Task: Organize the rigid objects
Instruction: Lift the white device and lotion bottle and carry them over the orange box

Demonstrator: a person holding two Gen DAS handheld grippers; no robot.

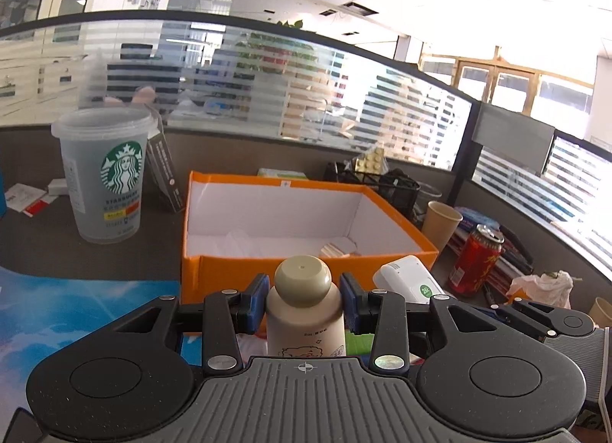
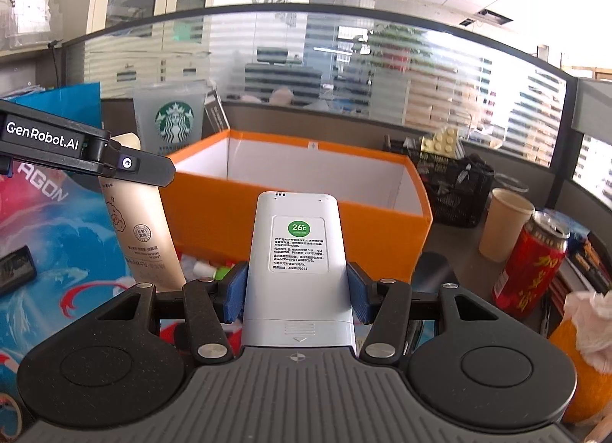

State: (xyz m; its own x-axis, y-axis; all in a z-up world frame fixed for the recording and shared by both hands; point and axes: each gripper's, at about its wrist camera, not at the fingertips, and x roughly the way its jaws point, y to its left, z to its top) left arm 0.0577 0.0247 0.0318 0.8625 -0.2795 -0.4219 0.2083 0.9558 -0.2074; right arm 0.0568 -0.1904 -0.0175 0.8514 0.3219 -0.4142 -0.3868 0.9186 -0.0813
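Observation:
My left gripper (image 1: 304, 299) is shut on a beige bottle (image 1: 305, 313) with a rounded cap, held upright in front of the orange box (image 1: 229, 271). In the right wrist view the same bottle (image 2: 143, 232) hangs at the left under the left gripper's arm. My right gripper (image 2: 297, 292) is shut on a white remote control (image 2: 298, 263), back side up with a green sticker, pointing at the orange box (image 2: 382, 228). The remote (image 1: 407, 278) also shows at the right of the left wrist view. The box has white inner walls and holds a small pale item (image 1: 338, 248).
A Starbucks cup (image 1: 105, 175) stands left of the box. A paper cup (image 1: 441, 223), a red can (image 1: 476, 259), a black mesh basket (image 1: 382, 181) and stacked books lie to the right. A blue mat (image 1: 57, 309) covers the near left. A glass partition runs behind.

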